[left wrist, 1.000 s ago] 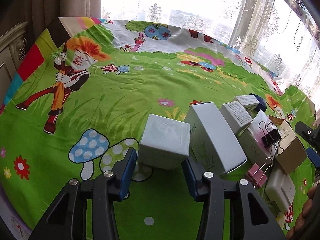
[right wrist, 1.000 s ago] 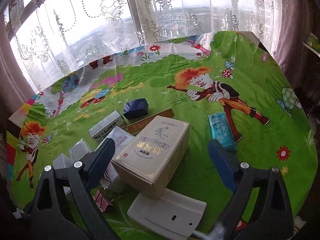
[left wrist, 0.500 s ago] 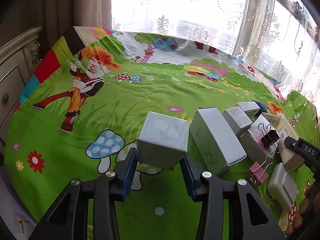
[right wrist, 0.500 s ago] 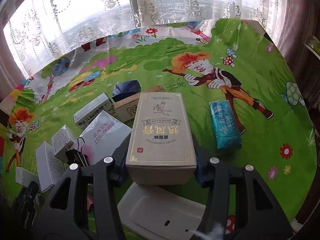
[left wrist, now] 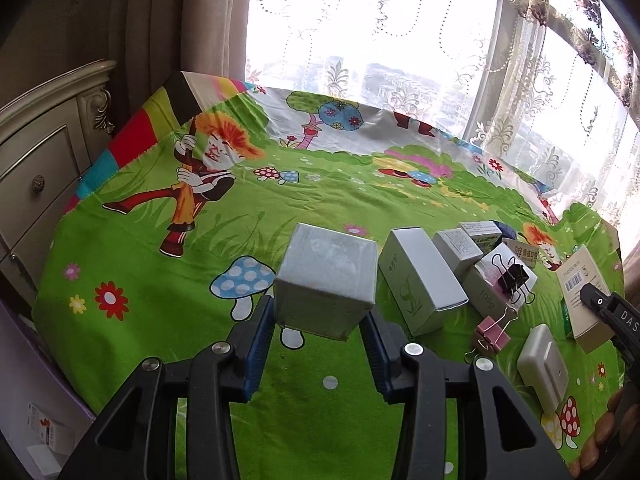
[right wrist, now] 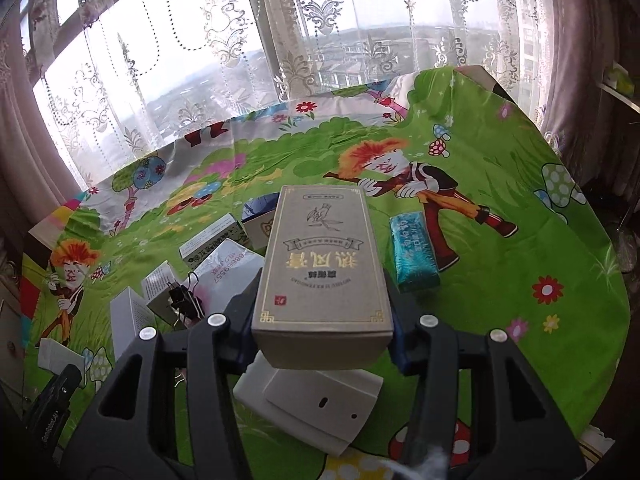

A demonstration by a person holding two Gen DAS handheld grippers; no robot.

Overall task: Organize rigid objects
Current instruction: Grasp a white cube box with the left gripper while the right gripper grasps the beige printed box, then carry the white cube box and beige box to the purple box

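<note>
In the left wrist view my left gripper (left wrist: 320, 320) is shut on a grey-white cube box (left wrist: 328, 280), held above the green cartoon cloth (left wrist: 140, 280). In the right wrist view my right gripper (right wrist: 322, 308) is shut on a long tan box with gold print (right wrist: 320, 260), lifted over a flat white plastic case (right wrist: 308, 404). That tan box (left wrist: 584, 296) and the right gripper's black body show at the right edge of the left wrist view, with the white case (left wrist: 542, 364) below them.
A cluster of white boxes (left wrist: 420, 276), a clear packet with a black binder clip (left wrist: 514, 278) and a pink clip (left wrist: 492, 334) lies right of the cube. A teal packet (right wrist: 412, 252) lies right of the tan box. A cream dresser (left wrist: 36, 168) stands at the left.
The right gripper closed around the tan box and lifted it off the cloth. The left gripper rose and drew back with the cube box held.
</note>
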